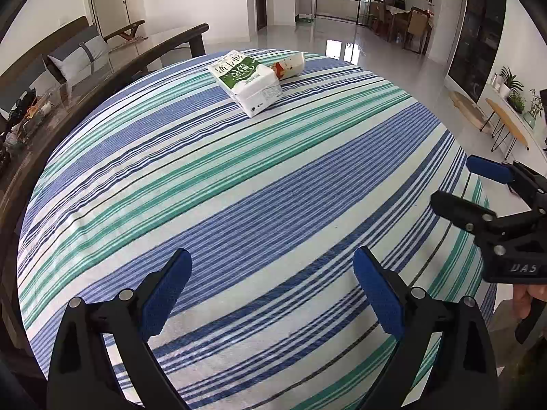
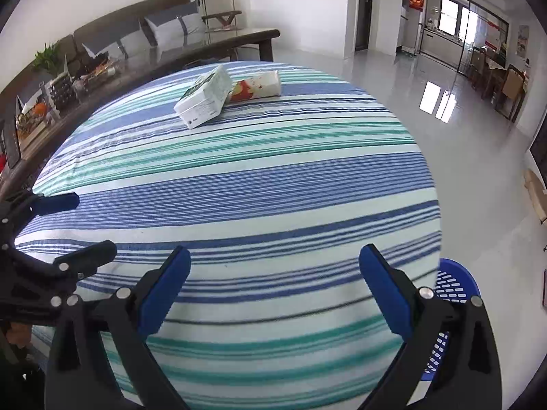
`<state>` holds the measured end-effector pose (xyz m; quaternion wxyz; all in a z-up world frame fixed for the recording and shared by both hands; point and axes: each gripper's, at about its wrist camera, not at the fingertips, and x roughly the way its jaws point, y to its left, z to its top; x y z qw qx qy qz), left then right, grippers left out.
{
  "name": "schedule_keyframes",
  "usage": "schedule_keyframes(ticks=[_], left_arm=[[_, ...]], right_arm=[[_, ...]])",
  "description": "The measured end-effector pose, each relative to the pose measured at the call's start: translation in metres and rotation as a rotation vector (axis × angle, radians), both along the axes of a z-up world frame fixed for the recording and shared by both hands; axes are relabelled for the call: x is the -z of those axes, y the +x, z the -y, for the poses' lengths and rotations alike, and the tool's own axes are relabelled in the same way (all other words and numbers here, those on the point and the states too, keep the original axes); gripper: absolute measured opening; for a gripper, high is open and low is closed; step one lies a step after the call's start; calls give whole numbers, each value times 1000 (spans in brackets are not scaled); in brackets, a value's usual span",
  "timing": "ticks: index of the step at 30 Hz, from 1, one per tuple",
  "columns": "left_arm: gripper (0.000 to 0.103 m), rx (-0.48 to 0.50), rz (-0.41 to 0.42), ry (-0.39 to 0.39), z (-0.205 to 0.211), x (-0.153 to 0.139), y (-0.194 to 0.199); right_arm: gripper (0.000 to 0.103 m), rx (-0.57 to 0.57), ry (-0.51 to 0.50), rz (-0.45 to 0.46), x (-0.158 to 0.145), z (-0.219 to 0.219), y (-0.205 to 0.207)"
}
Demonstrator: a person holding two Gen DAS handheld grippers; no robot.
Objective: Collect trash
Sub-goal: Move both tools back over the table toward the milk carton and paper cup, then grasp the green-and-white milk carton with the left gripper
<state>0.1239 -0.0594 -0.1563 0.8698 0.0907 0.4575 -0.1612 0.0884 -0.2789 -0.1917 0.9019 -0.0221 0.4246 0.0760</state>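
A white and green milk carton point(image 1: 246, 80) lies on its side at the far end of the striped tablecloth point(image 1: 239, 205), leaning on a white carton with red print point(image 1: 290, 65). Both also show in the right wrist view, the green one point(image 2: 205, 97) and the red one point(image 2: 256, 87). My left gripper point(image 1: 271, 287) is open and empty over the near part of the table. My right gripper point(image 2: 273, 287) is open and empty beside it, at the table's right edge point(image 1: 465, 184). The left gripper shows at the left of the right wrist view point(image 2: 82, 225).
A blue perforated basket point(image 2: 451, 287) stands on the floor below the table's right near edge. A dark wooden bench with cushions point(image 2: 164, 30) and a cluttered side table point(image 2: 68, 85) run along the left. Glossy floor lies beyond and to the right.
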Motion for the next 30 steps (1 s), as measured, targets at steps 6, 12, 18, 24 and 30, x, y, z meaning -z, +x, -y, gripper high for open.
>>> schedule_keyframes(ticks=[6,12,18,24,30], left_arm=[[94,28,20,10,-14,-24,26],[96,20,29,-27,-5,-40,91],[96,-33,-3,-125,20,-39,160],[96,-82,-72,-100,40,-14,195],[64,-80,-108,-157,31,-6,200]], right_arm=[[96,-39,-37,-44,15,-29,23],[98,-25,-24,-50,16,-29,26],[98,-21,-24,-49,16,-26,24],[98,-20,-22,-48,16,-28,25],[98,-20,-22,-48,16,-27,25]])
